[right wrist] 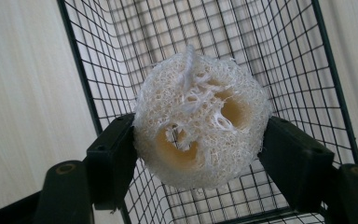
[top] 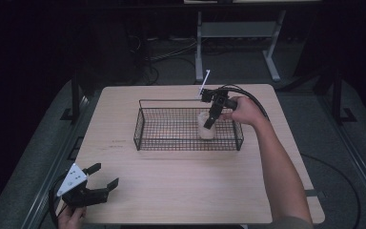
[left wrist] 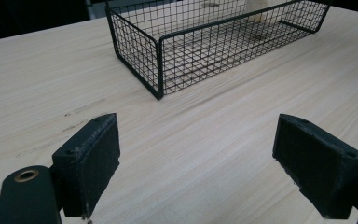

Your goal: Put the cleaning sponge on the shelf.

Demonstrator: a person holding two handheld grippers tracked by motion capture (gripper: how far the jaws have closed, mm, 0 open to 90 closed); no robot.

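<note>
Two pads of right gripper (right wrist: 200, 154) pinch loofah (right wrist: 200, 126) across its round sides, inside basket (top: 143, 131) near right end. Loofah looks light, springy, fibrous; judge flanks best hold, hollow cores likely crush under hard squeeze. Left gripper (top: 100, 179) spread wide, empty, low over table (top: 181, 191) near front-left corner, well apart from basket.

Light wood table (top: 181, 191); black wire basket (top: 145, 133) sits on it, mid-far.

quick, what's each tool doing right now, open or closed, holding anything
Left tool: open, empty, low over the table.
Right tool: closed on the loofah, over the wire basket.
</note>
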